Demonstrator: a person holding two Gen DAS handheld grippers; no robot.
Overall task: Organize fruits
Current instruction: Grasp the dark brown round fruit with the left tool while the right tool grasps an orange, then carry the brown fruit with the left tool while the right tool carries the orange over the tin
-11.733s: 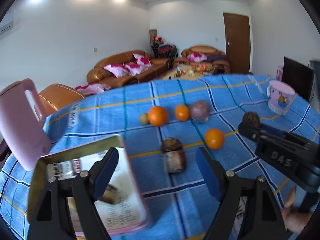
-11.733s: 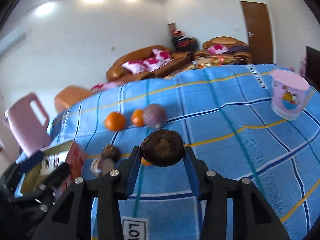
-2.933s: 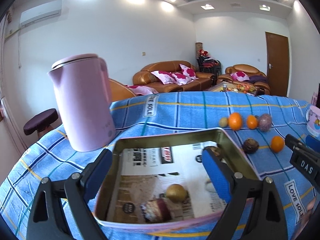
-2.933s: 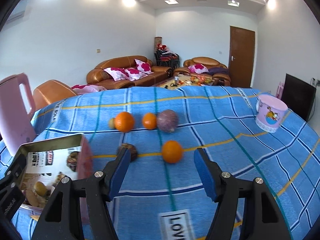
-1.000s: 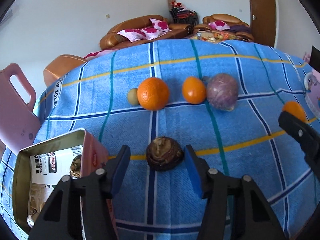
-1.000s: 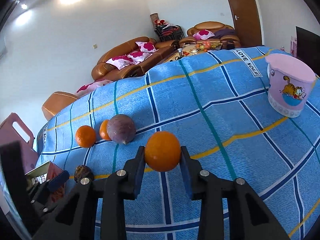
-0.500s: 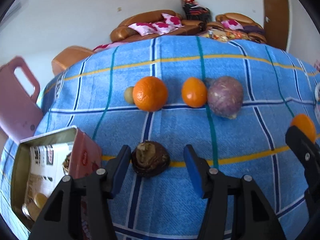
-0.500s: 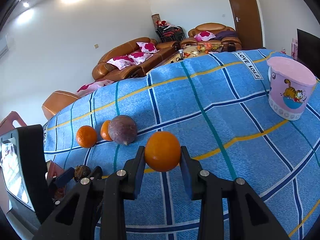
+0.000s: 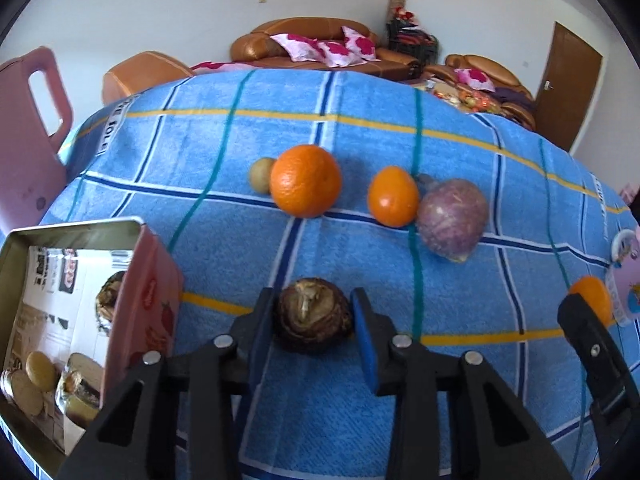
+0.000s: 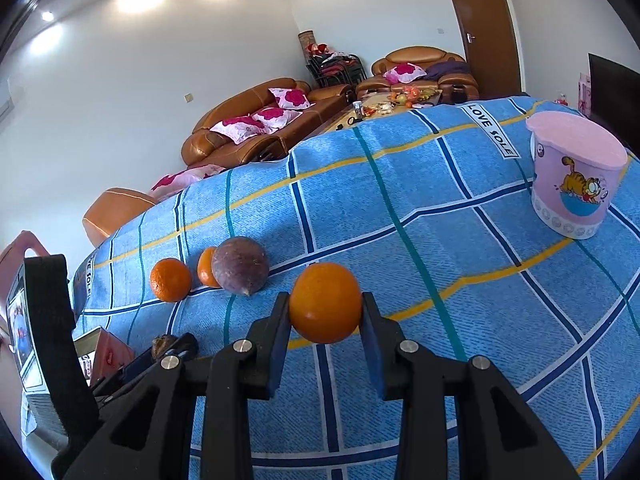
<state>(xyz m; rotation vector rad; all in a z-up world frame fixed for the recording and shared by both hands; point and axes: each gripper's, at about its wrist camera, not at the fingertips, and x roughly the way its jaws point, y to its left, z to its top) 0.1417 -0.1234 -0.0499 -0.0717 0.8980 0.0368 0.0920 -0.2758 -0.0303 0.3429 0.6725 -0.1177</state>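
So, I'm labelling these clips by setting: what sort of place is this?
Most likely a home living room: brown leather sofas with pink cushions, a wooden door, and a table under a blue checked cloth.

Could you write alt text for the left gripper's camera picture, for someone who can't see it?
The left gripper has just closed its black jaws on a dark brown, rough round fruit on a blue checked tablecloth. An open pink tin sits left; oranges lie beyond.

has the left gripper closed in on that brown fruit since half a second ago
Yes. The left gripper has just been closing; both pads now touch the brown fruit, which sits on the blue cloth right of the tin.
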